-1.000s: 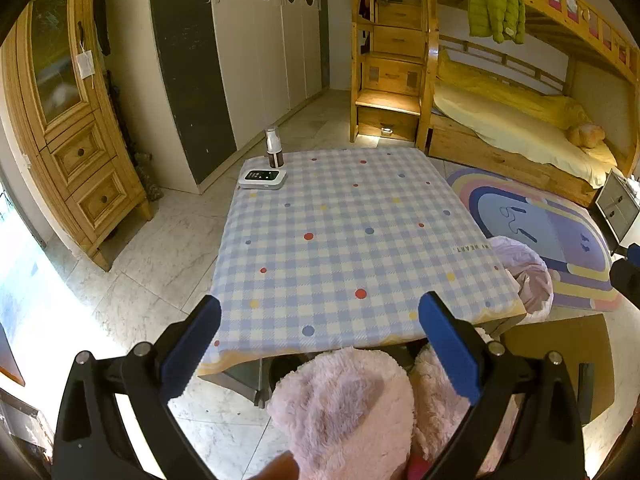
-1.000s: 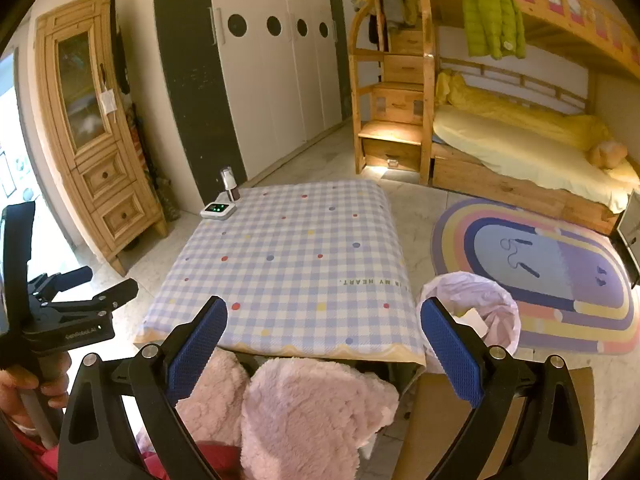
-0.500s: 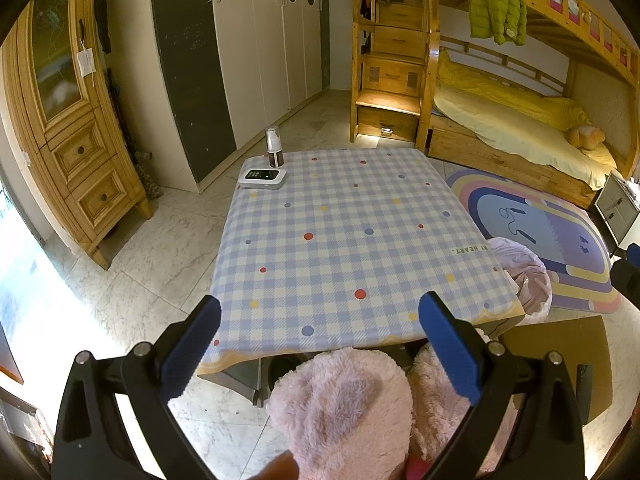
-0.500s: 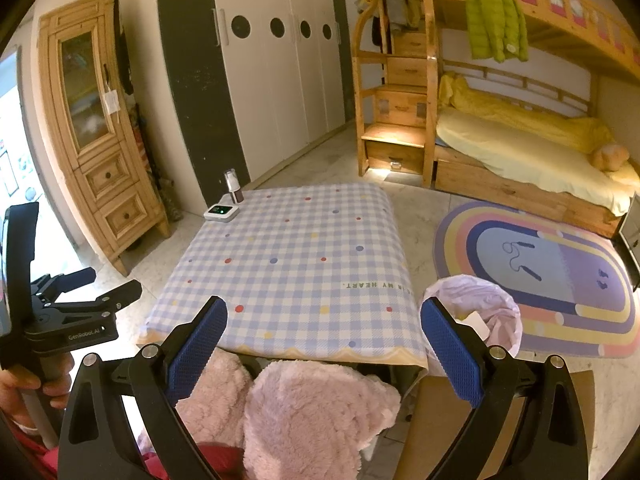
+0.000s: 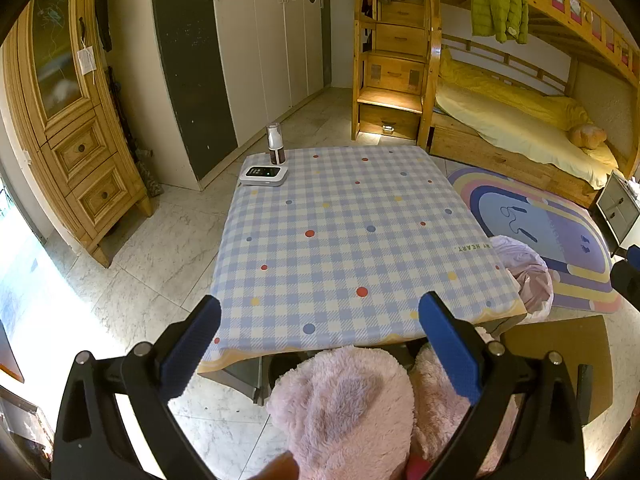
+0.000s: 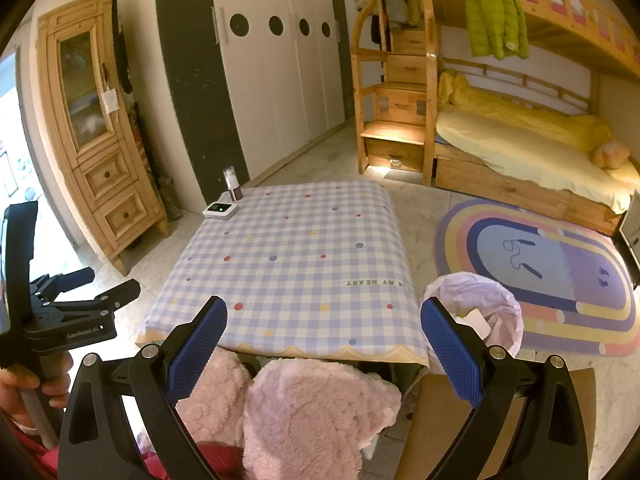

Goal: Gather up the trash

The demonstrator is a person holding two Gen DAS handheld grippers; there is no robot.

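Both claws spread wide and empty, left gripper [image 5: 319,332] and right gripper [image 6: 323,334] held back over checked table [image 6: 296,264]; lined bin [image 6: 476,312] waits right, likely for drop-offs.

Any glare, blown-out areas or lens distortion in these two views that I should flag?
Left wrist view: the floor at far left is blown out white, and fisheye bends the wooden cabinet. Right wrist view: a bright overexposed strip at the left edge, bunk bed rails curved; the tablecloth is sharp and evenly lit.

Warm indoor light, fisheye-bent edges
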